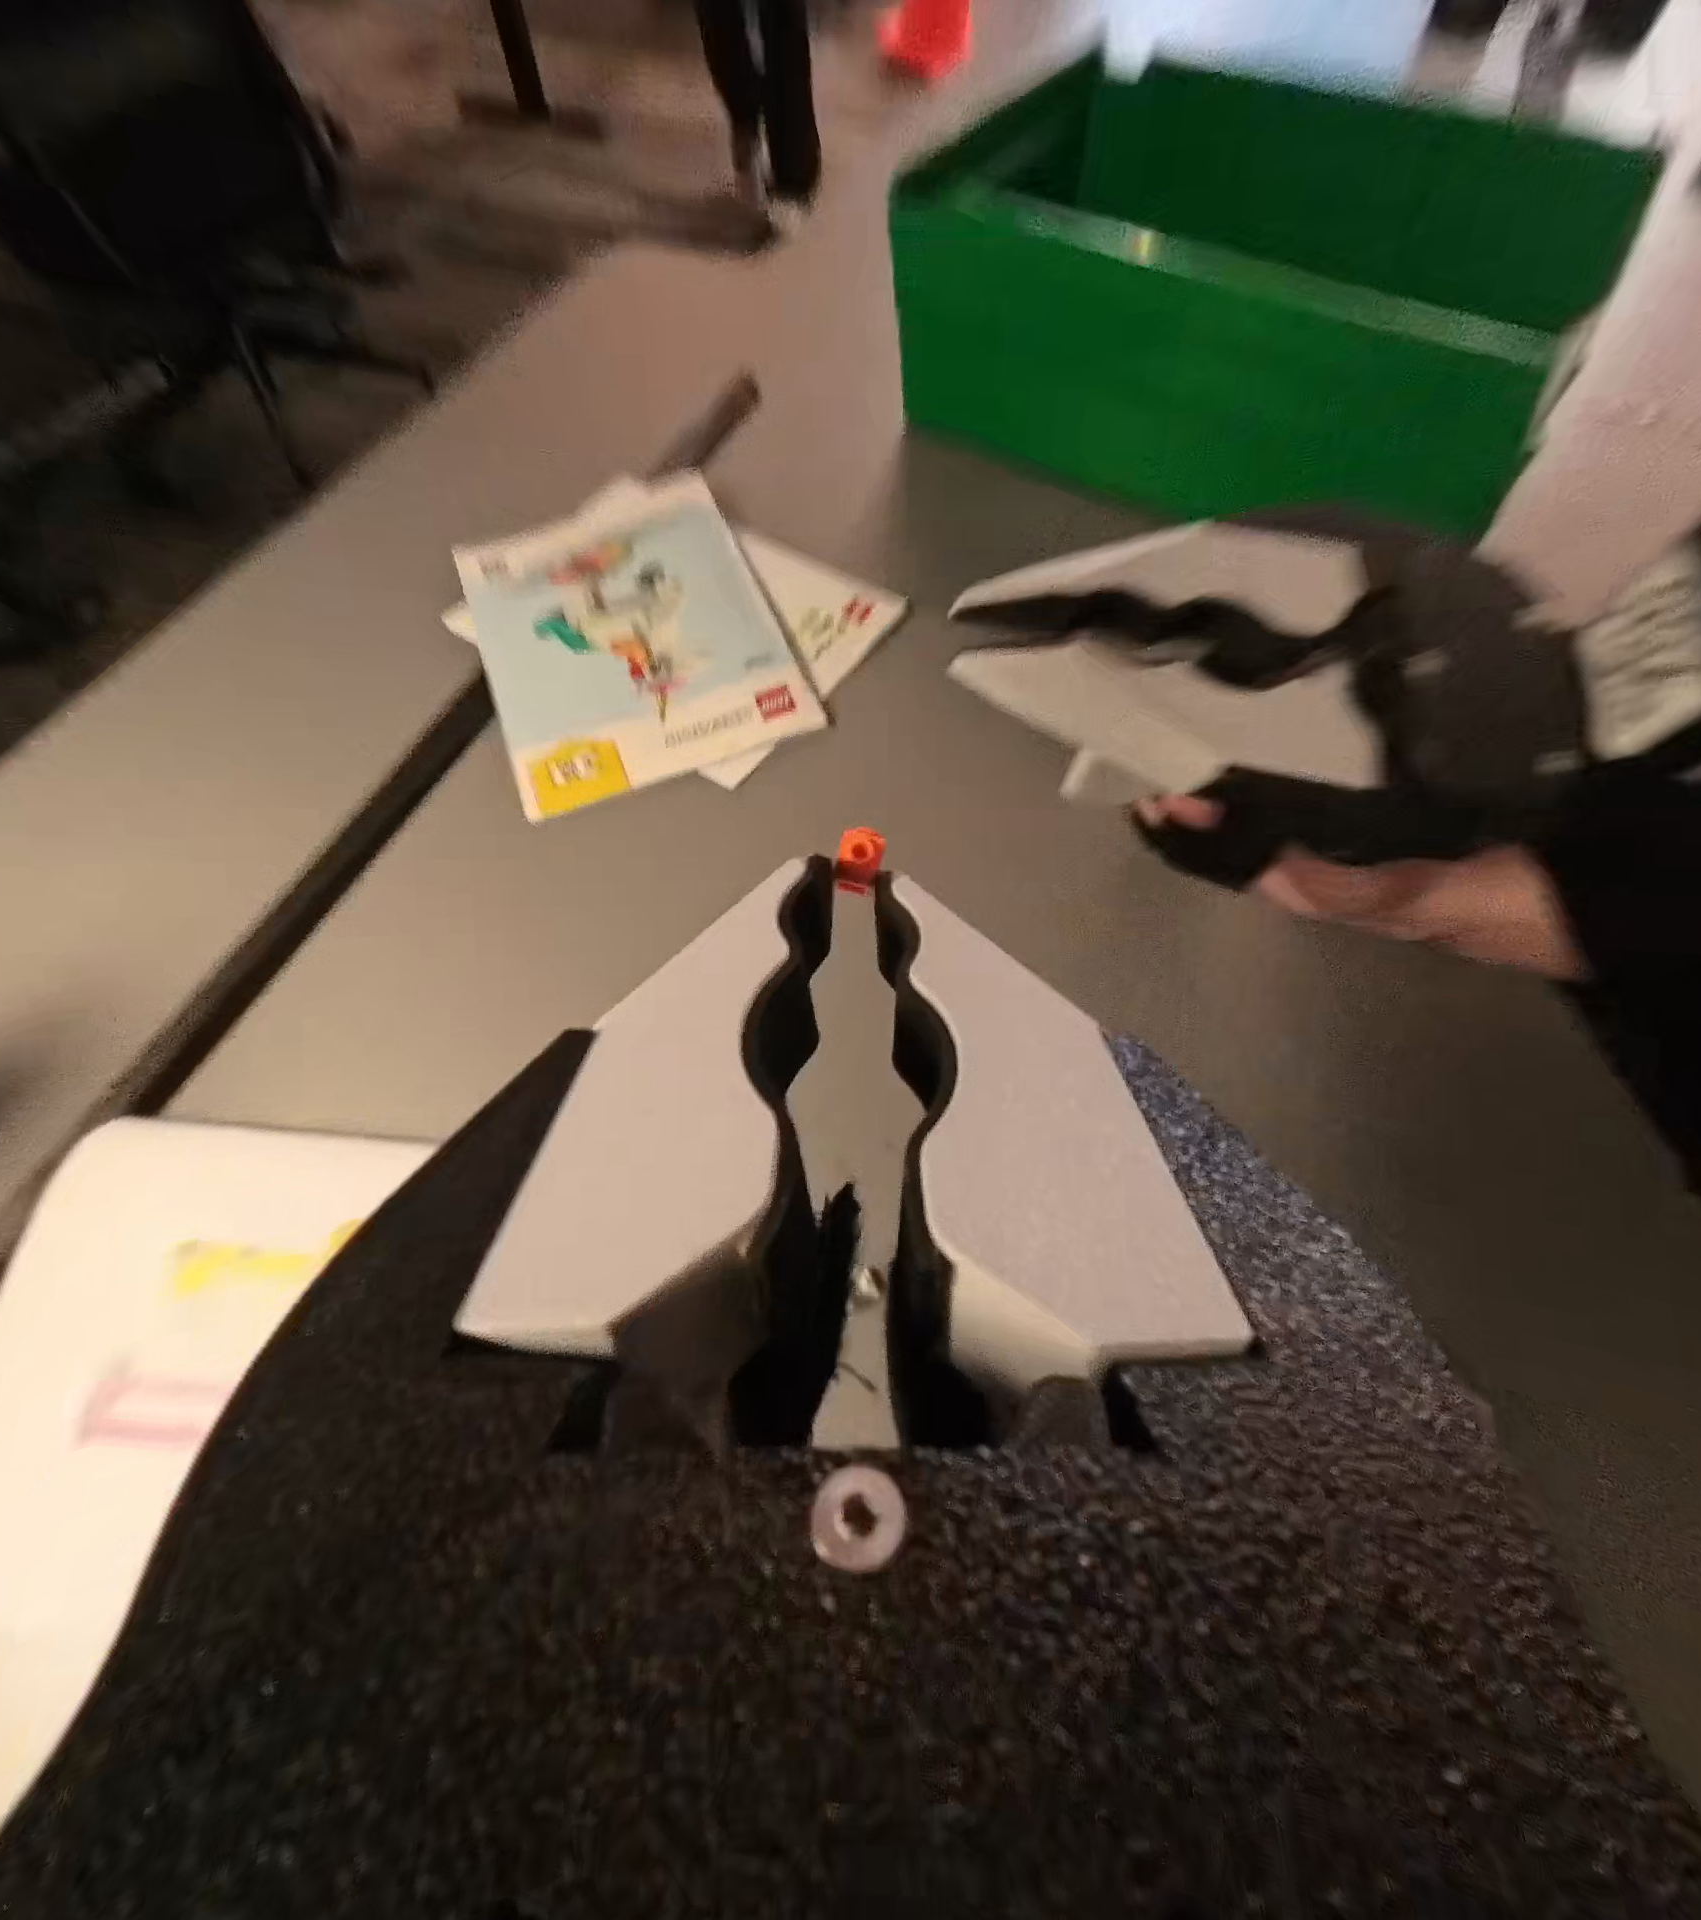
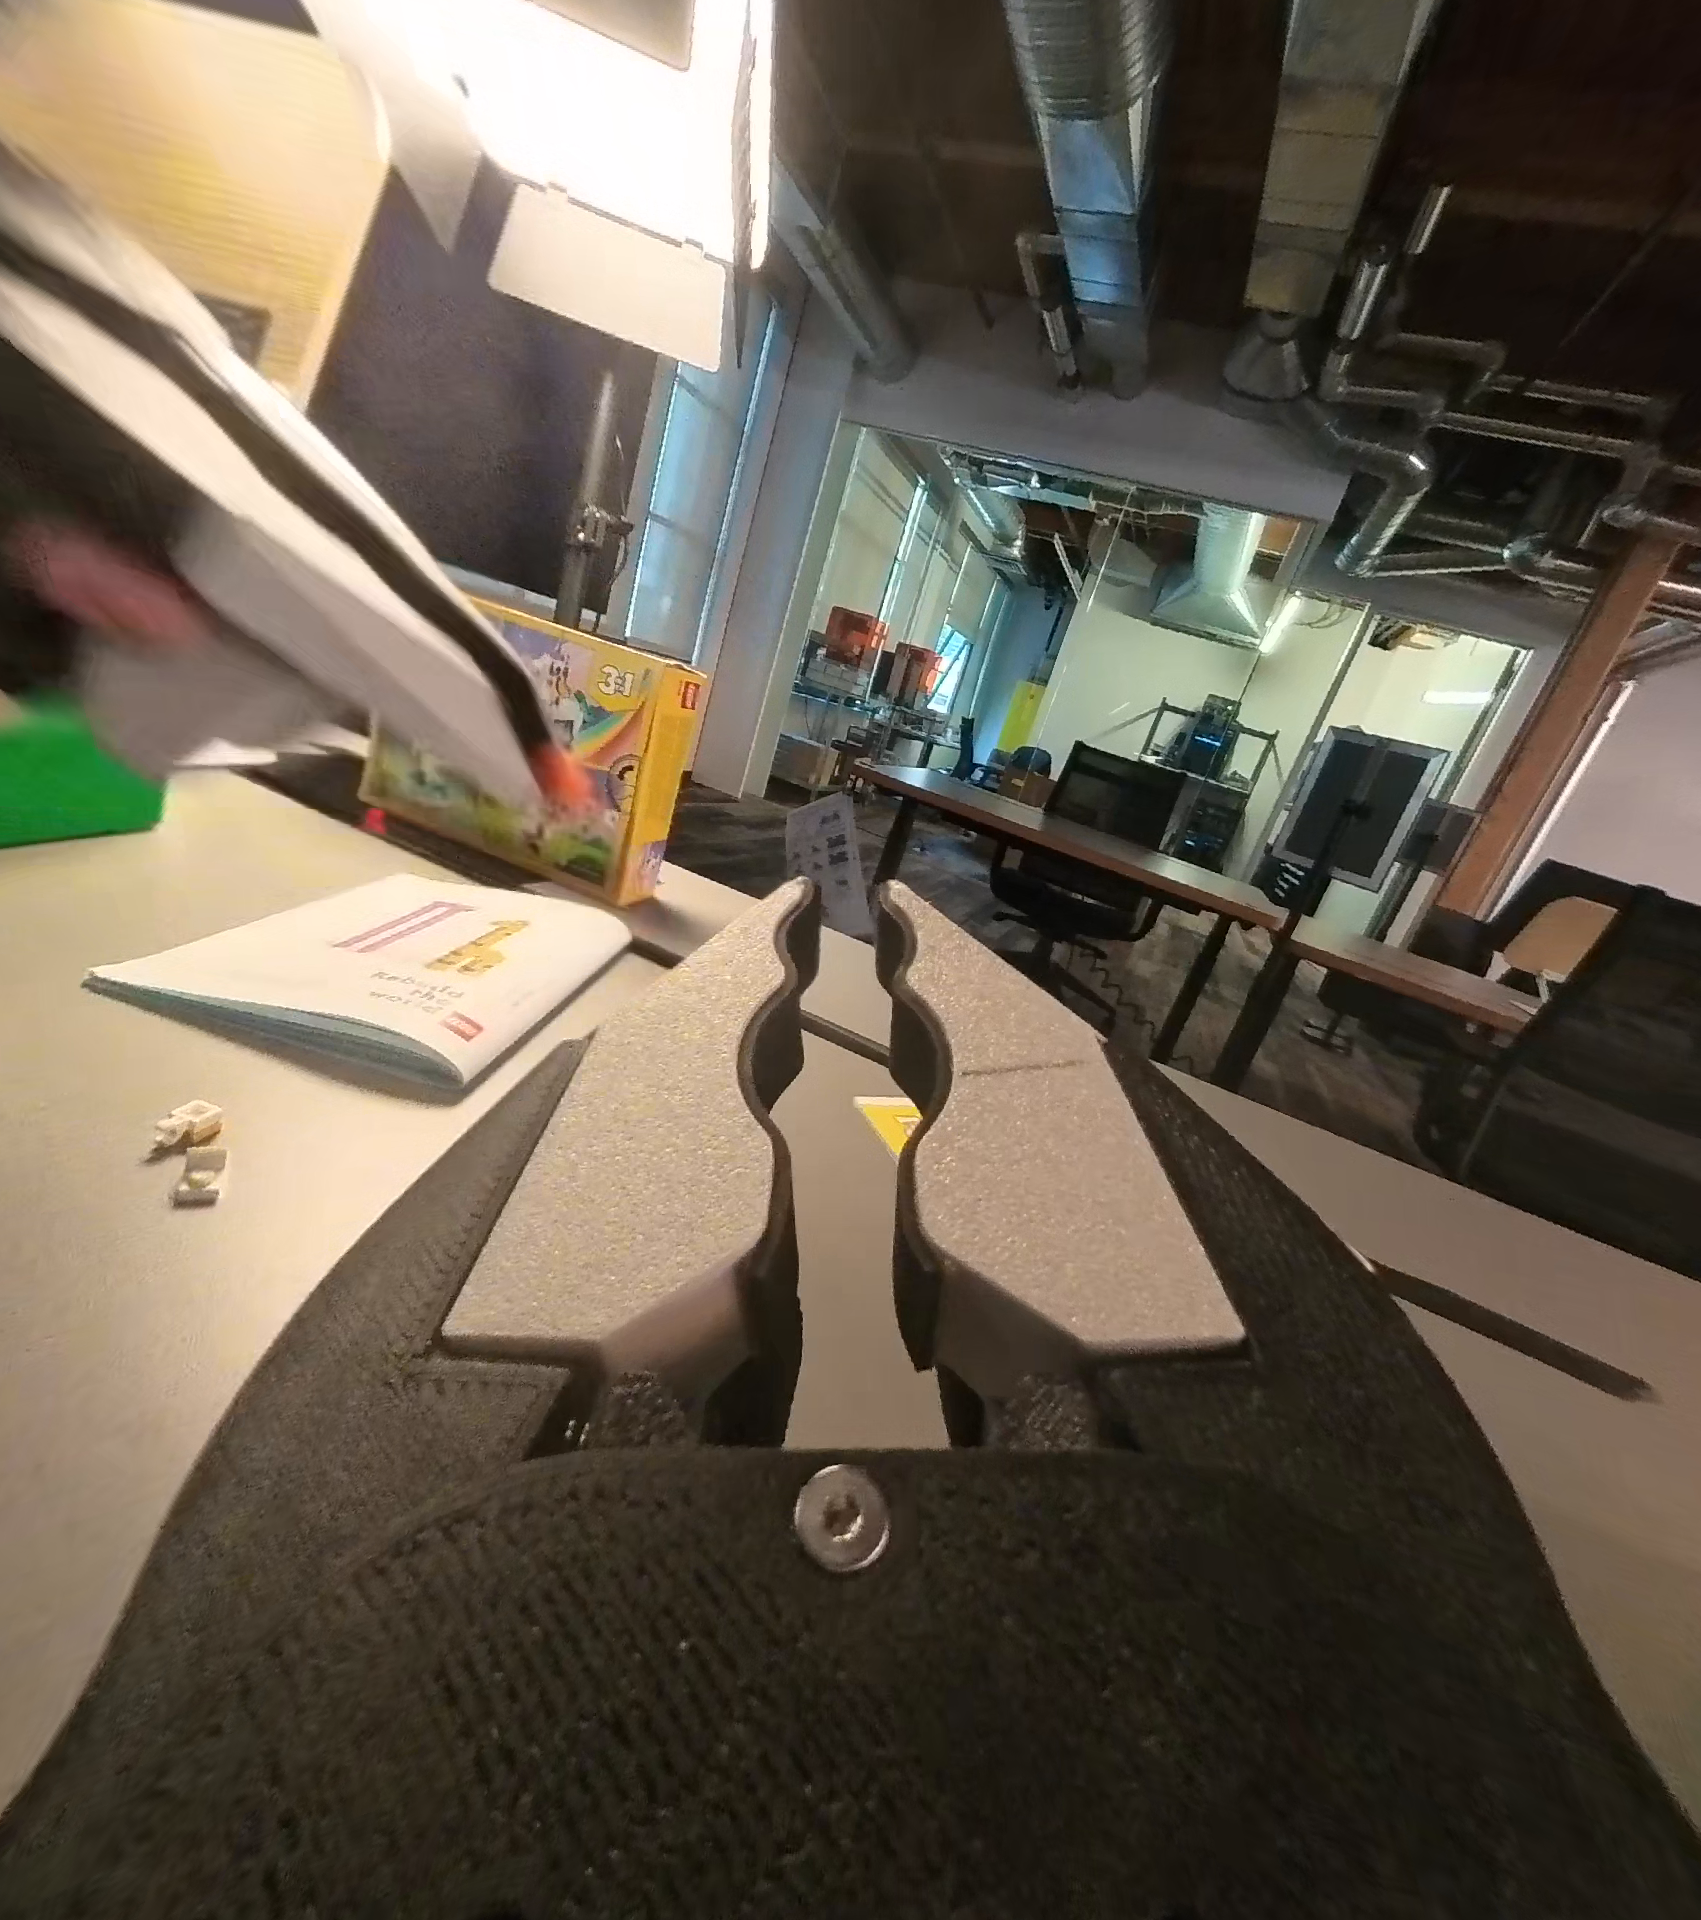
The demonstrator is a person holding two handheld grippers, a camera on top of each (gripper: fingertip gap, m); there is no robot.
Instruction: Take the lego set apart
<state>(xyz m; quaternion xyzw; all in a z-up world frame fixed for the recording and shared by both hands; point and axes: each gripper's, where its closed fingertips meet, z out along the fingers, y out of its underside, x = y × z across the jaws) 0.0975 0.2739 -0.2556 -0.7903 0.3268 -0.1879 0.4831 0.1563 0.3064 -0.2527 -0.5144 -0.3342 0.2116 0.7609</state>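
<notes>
In the left wrist view, my left gripper [image 1: 856,883] pinches a small orange lego piece [image 1: 858,854] at its very tips, lifted above the grey table [image 1: 1137,1091]. So one piece is pulled free, I judge, and is probably bound for the green bin [image 1: 1241,343] at one o'clock. My right gripper [image 1: 971,636] hovers at two o'clock with its fingers a little apart and nothing between them. Two instruction booklets [image 1: 633,649] lie overlapped at eleven o'clock, and a white booklet [image 1: 129,1351] sits at eight o'clock. The background is blurred (dark chair legs, mostly).

In the right wrist view, my right gripper [image 2: 844,896] stands slightly parted and empty. Two small white lego bits [image 2: 193,1138] lie loose on the table [image 2: 150,1403] at nine o'clock, already separated. I see no assembled model anywhere, so much of the work seems done. The yellow lego box [image 2: 617,769] stands at eleven o'clock behind an open booklet [image 2: 358,971]. Beyond are desks [image 2: 1085,831], office chairs and bare ceiling ducts [image 2: 1095,156].
</notes>
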